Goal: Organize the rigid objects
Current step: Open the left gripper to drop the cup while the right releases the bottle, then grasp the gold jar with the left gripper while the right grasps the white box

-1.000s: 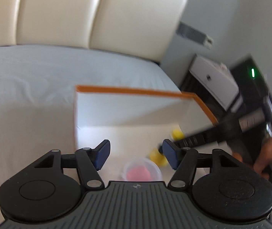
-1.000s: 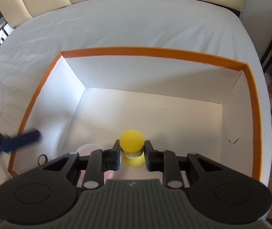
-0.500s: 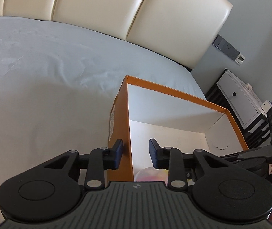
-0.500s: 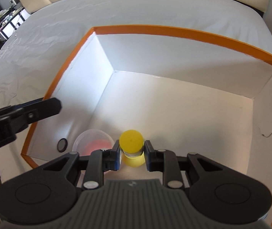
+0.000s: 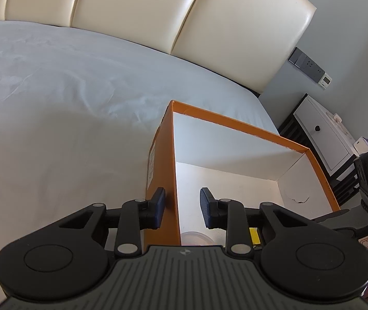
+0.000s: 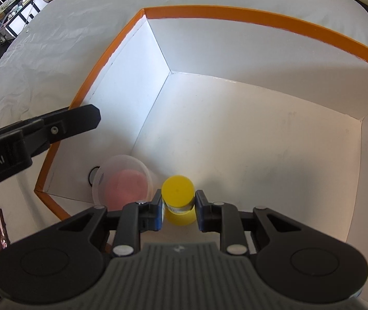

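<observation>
An orange box with a white inside [image 6: 274, 18] lies on the bed; it also shows in the left wrist view [image 5: 235, 126]. My right gripper [image 6: 178, 210] is shut on a yellow-capped small jar [image 6: 178, 193] low inside the box. A clear round container with pink contents [image 6: 124, 178] lies on the box floor just left of the jar. My left gripper [image 5: 182, 208] is open and straddles the box's left wall [image 5: 171, 170], one finger [image 5: 158, 206] outside and one inside. The left gripper's finger shows in the right wrist view [image 6: 75, 121] over the wall.
The white bed sheet [image 5: 54, 103] stretches left of the box, with a cream headboard [image 5: 158, 13] behind. A white nightstand [image 5: 323, 137] stands right of the bed. A small round hole [image 6: 93, 175] marks the box's near-left wall.
My left gripper has narrowed and shifted left onto the box's left wall. My right gripper has carried the yellow jar lower into the box, near the pink container.
</observation>
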